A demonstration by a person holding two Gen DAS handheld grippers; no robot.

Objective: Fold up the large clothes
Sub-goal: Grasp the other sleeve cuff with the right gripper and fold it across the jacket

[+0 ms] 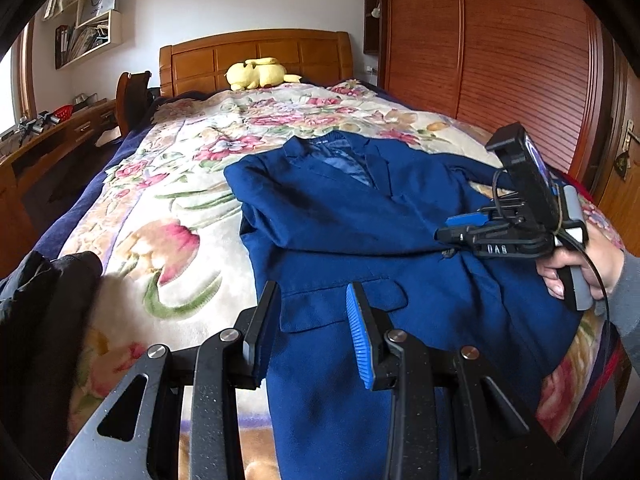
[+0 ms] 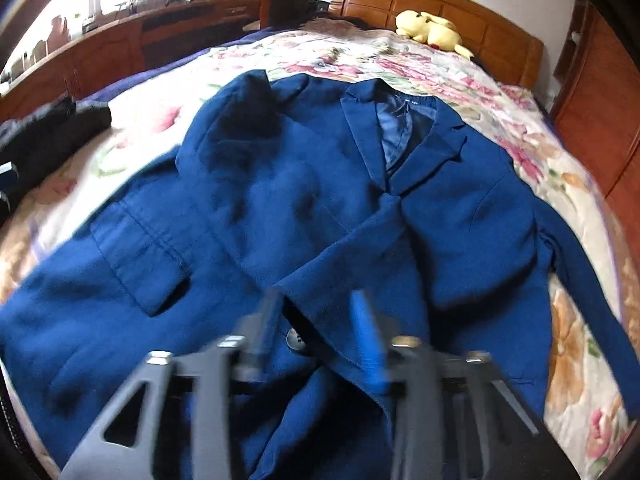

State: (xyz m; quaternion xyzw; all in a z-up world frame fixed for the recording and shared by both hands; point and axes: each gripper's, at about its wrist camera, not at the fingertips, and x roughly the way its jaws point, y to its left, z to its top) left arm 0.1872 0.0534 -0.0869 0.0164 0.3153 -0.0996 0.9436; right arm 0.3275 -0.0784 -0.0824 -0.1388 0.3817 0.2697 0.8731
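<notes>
A dark blue suit jacket (image 1: 360,216) lies face up on the floral bedspread (image 1: 172,200), collar toward the headboard; it also shows in the right wrist view (image 2: 304,208). One sleeve is folded across its chest, the other (image 2: 580,280) lies out to the right. My left gripper (image 1: 312,292) is open just above the jacket's lower left edge by the pocket flap (image 1: 340,300). My right gripper (image 2: 316,300) is open over the jacket's front near a button (image 2: 295,340), blurred by motion. It also shows in the left wrist view (image 1: 452,232), hand-held at the jacket's right side.
A black garment (image 1: 44,300) lies at the bed's left edge. A yellow plush toy (image 1: 260,73) sits by the wooden headboard (image 1: 256,56). A wooden desk (image 1: 52,136) and chair stand left of the bed, a wooden wardrobe (image 1: 500,60) right.
</notes>
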